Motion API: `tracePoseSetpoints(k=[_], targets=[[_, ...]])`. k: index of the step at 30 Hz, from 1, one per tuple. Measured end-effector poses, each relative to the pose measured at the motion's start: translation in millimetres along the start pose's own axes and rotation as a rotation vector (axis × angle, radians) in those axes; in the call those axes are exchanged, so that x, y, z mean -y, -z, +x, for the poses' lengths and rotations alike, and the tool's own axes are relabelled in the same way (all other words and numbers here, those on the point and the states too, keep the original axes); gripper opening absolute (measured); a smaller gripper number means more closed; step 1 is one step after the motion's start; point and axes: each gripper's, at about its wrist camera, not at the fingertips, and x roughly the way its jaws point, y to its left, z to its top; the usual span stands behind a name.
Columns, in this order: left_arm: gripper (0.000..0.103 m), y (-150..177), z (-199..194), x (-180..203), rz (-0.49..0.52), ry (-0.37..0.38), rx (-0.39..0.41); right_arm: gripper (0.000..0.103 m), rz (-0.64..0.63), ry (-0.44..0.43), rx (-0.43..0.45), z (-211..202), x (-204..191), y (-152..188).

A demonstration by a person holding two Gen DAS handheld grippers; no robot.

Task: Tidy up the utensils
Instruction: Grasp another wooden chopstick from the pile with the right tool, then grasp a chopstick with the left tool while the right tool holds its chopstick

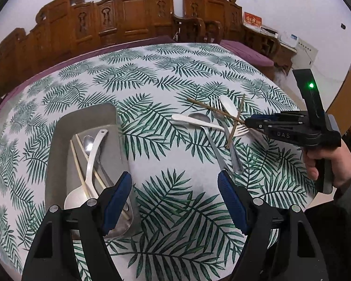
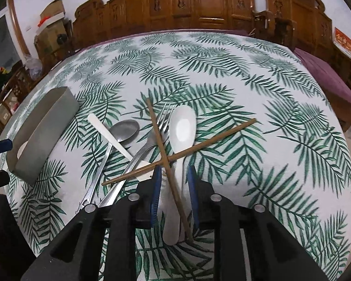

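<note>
Your right gripper (image 2: pixel 174 175) sits low over the loose pile at the centre of the right wrist view, its jaws parted a little and straddling one brown chopstick (image 2: pixel 168 161) and the handle of the white spoon (image 2: pixel 182 126); the pads do not look pressed on either, so it holds nothing yet. The pile is a tangle: a second chopstick (image 2: pixel 199 144) crosses the first, with a fork (image 2: pixel 165 119) and a dark metal spoon (image 2: pixel 125 130) lying underneath, so the narrow opening probably serves to single out one piece. Your left gripper (image 1: pixel 175 199) hangs wide open and empty over the leaf-print tablecloth (image 1: pixel 175 222), just beside the grey tray (image 1: pixel 86 121) at lower left, where spoons and pale chopsticks already lie sorted. The only legible writing is "DAS", on the right gripper's body in the left wrist view.
</note>
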Motion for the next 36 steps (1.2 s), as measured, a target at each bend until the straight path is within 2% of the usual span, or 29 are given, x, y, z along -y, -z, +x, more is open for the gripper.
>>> tracePoseSetpoints(k=[10,14,19,27,30,32,36], targets=[[0.072,-0.9,7.5,7.2,0.020,-0.002,-0.015,0.025,-0.052,0.019,-0.026,16.5,-7.0,-14.2],[0.072,-1.7,10.8,10.0,0.026,-0.003,-0.021,0.008,-0.060,0.018,-0.034,15.5,-6.1,-15.1],[0.072,-6.1,17.2,16.4,0.038,0.000,-0.028,0.006,-0.042,-0.002,0.001,3.9,-2.3,-16.3],[0.072,-30.2,37.5,34.9,0.082,0.028,-0.017,0.006,0.053,0.000,0.077,-22.3,29.3,-16.0],[0.064,-39.3,48.8,44.3,0.098,0.050,-0.018,0.006,0.093,0.018,0.079,-23.6,43.5,-12.8],[0.054,-45.6,58.9,50.7,0.106,0.071,-0.025,0.006,0.107,0.035,0.077,-23.6,50.9,-10.2],[0.044,-56.9,80.6,66.0,0.127,0.109,-0.037,0.006,0.143,0.060,0.070,-21.7,65.7,-5.6]])
